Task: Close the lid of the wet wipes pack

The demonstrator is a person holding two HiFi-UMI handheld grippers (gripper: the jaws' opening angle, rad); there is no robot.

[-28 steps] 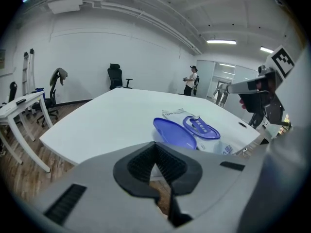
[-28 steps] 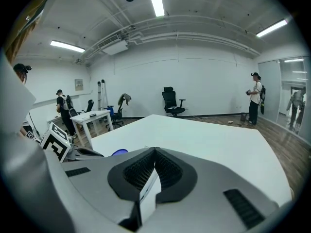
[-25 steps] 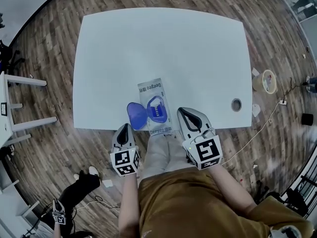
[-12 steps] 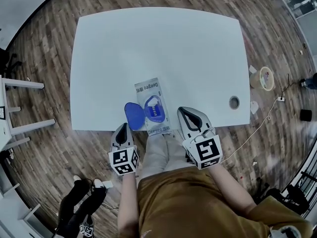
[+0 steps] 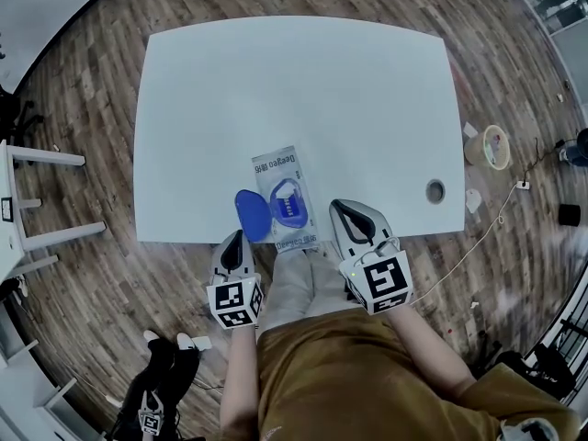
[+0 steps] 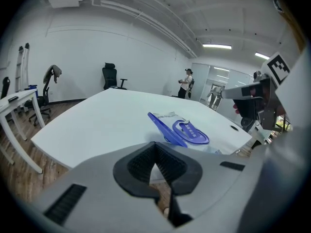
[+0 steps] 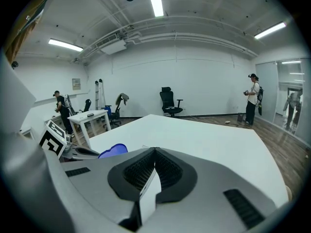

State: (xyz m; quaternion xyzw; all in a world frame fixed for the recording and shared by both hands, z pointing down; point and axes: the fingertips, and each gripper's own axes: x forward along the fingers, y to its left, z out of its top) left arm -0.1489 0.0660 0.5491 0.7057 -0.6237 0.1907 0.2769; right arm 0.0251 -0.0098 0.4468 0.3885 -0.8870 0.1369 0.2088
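Observation:
The wet wipes pack (image 5: 287,200) lies flat near the table's front edge, print side up. Its blue lid (image 5: 251,214) is flipped open to the left and stands tilted beside the oval opening (image 5: 290,211). My left gripper (image 5: 231,243) hovers just off the table edge, below the lid, jaws together and holding nothing. My right gripper (image 5: 349,215) sits at the edge to the right of the pack, also shut and empty. In the left gripper view the pack (image 6: 190,131) and raised lid (image 6: 162,126) lie just ahead of the left gripper (image 6: 155,147). In the right gripper view the lid (image 7: 112,150) peeks over the right gripper (image 7: 155,152).
The white table (image 5: 294,90) has a cable hole (image 5: 435,191) at its right front. A tape roll (image 5: 494,147) and cables lie on the wood floor to the right. A white desk (image 5: 18,200) stands at the left. A person stands far off (image 6: 185,82).
Both grippers stay almost where they were, the left one shifting slightly right. The pack and its open lid have not moved.

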